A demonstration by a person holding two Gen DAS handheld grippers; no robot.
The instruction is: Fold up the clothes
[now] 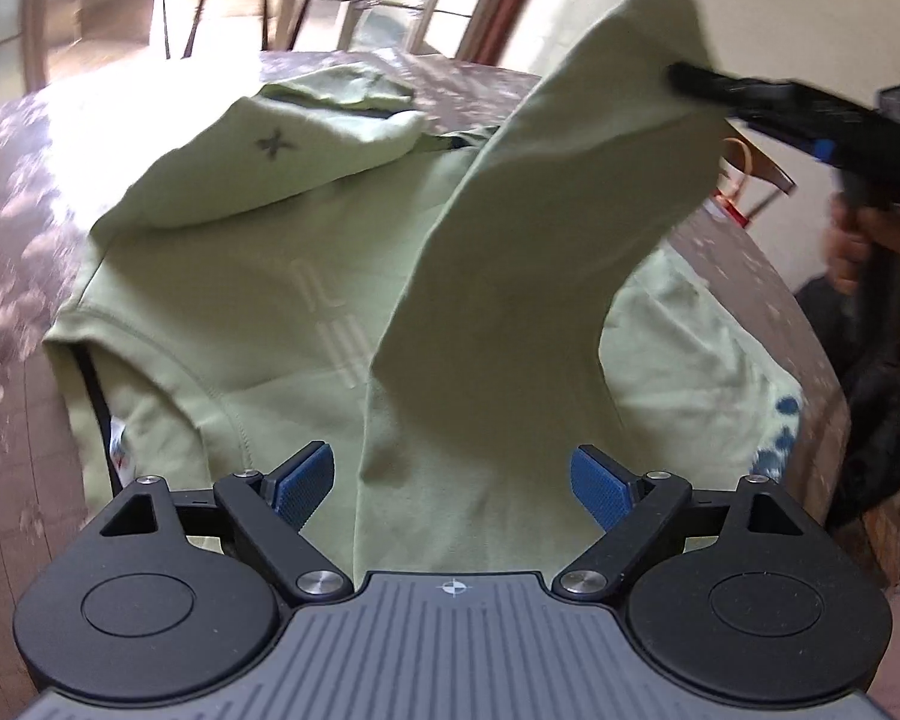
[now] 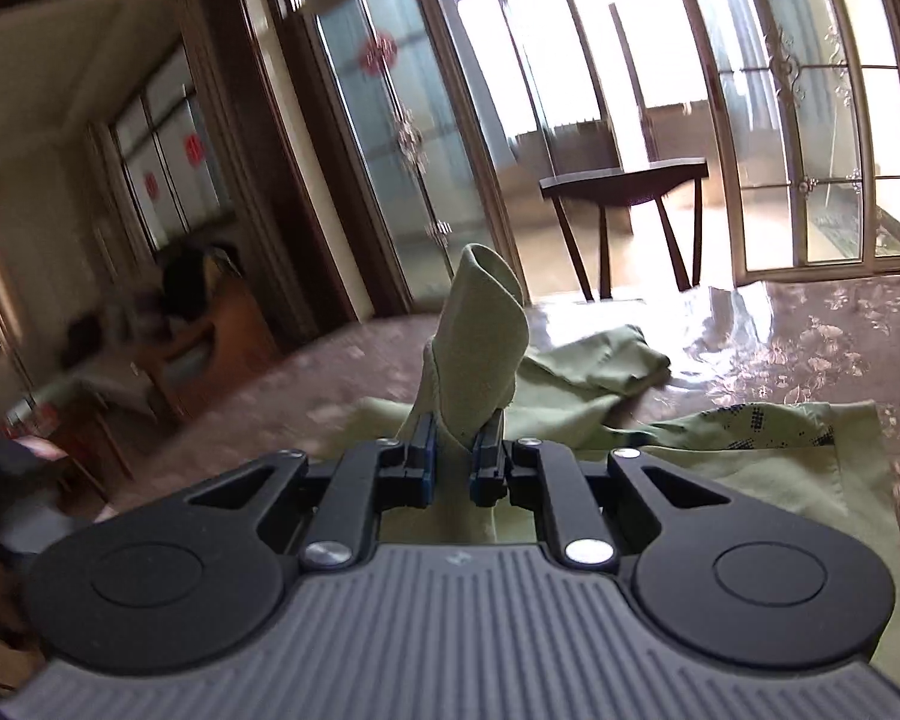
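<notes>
Blue-padded left gripper (image 1: 453, 483) gaping wide, empty, just above light green hoodie (image 1: 258, 312) spread on floral tablecloth (image 1: 12, 228) — right gripper (image 2: 455, 456) clenched on hoodie's sleeve (image 2: 480, 342), lifted clear of cloth — hood (image 1: 282, 162) flopped toward far edge.

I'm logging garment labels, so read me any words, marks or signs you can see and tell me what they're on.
"X": dark cross mark on the green hoodie's hood.
Pale printed letters down its chest: too faint to read.
Red paper signs on the glass doors: too blurred to read.
Crosshair mark on the left hand-held gripper body: symbol only.
</notes>
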